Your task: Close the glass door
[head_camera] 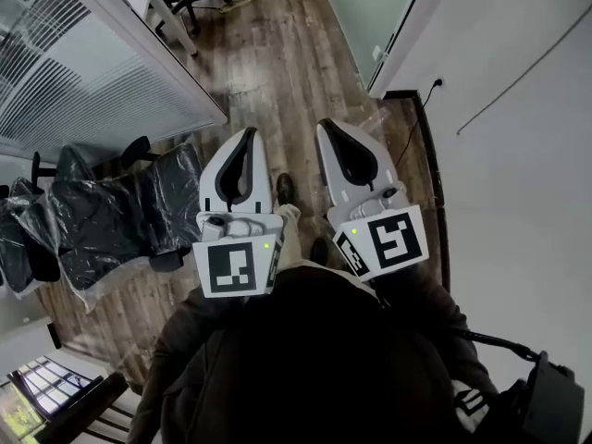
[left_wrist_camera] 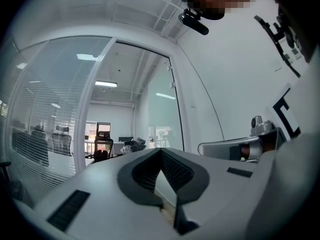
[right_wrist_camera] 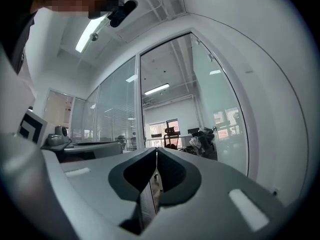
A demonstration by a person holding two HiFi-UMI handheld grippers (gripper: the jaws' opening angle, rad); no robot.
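Note:
The glass door (head_camera: pixel 375 7) stands open ahead, its green-tinted pane swung back beside the white wall. It also shows in the left gripper view as the glass door (left_wrist_camera: pixel 160 114) and in the right gripper view as the glass door (right_wrist_camera: pixel 220 114), with the open doorway to its left. My left gripper (head_camera: pixel 248 132) and right gripper (head_camera: pixel 326 123) are held side by side in front of me, well short of the door. Both are shut, tips touching, with nothing between them. The same holds for the left gripper (left_wrist_camera: pixel 161 150) and the right gripper (right_wrist_camera: pixel 156 149) in their own views.
A glass partition with blinds (head_camera: pixel 83 63) runs along the left of the doorway. Office chairs wrapped in plastic (head_camera: pixel 111 211) stand at my left. A white wall (head_camera: pixel 518 81) with an outlet (head_camera: pixel 435 83) and a cable closes the right side. The floor is wood.

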